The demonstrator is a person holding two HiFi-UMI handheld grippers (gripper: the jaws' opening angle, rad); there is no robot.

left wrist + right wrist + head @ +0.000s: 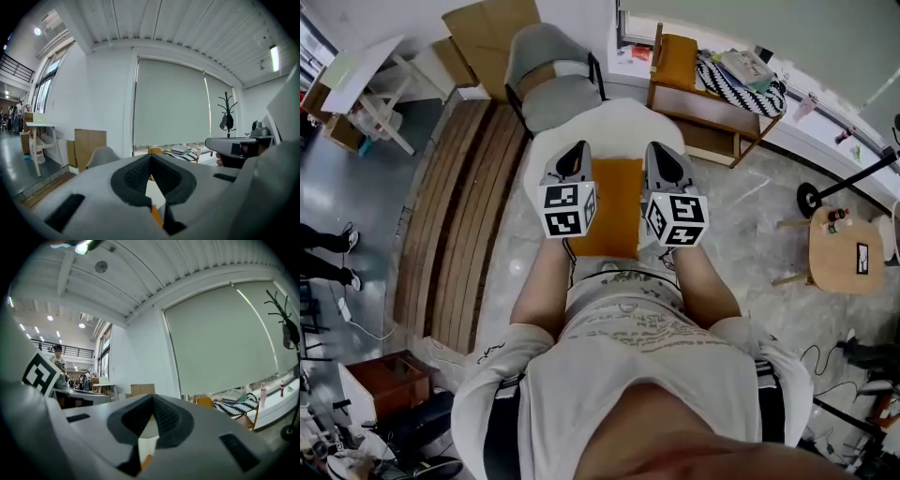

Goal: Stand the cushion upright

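Note:
In the head view an orange cushion (617, 211) lies flat on a white seat (619, 127) in front of me. Both grippers hover above it, pointing away from me. My left gripper (575, 150) is over the cushion's left edge and my right gripper (662, 150) over its right edge. Each has its jaws shut with nothing between them. In the left gripper view the left gripper (151, 157) has its dark pads meeting at the tip, with a sliver of the orange cushion (156, 216) below. The right gripper (152, 397) looks the same in the right gripper view, with an orange sliver of cushion (146, 460) under it.
A grey chair (551, 80) stands just behind the white seat. To the right is a wooden shelf (703, 103) with a striped cloth, and further right a small round wooden table (844, 248). Wooden planks (459, 206) lie on the floor at left, cardboard (487, 28) behind them.

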